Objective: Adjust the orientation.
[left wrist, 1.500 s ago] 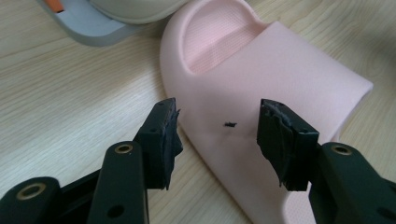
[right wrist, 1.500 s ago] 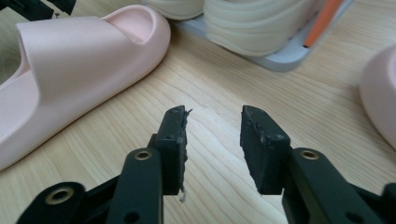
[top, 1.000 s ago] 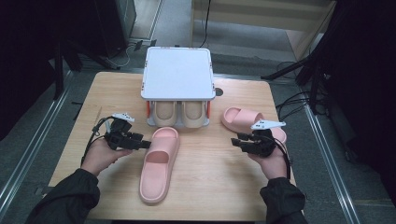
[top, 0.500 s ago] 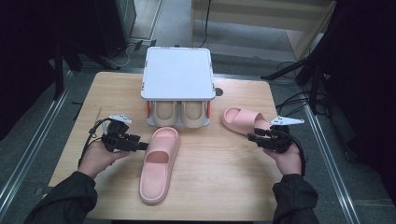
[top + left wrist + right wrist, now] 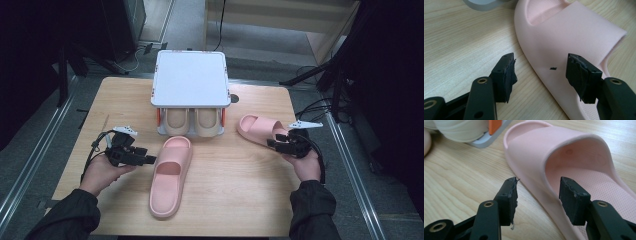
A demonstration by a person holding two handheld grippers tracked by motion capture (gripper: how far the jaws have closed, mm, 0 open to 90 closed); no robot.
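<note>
Table (image 5: 250,210), pale wood, carrying the lot.

Left slipper (image 5: 171,176) — pink slide, lying lengthwise near the middle of the table, heel toward the near edge, toe just short of the rack.

Right slipper (image 5: 261,129) — matching pink slide, lying angled toward the right edge, beside the rack's right end.

Shoe rack (image 5: 190,82) — white top, orange posts, standing at the far edge; a beige pair (image 5: 193,122) sits on its lower level.

Left gripper (image 5: 148,160) — jaws apart, straddling the left slipper's outer rim at the strap, pads not pressing.

Right gripper (image 5: 275,143) — jaws have just been opening; they stand wide, the right slipper's side wall between them, pads clear of it.
</note>
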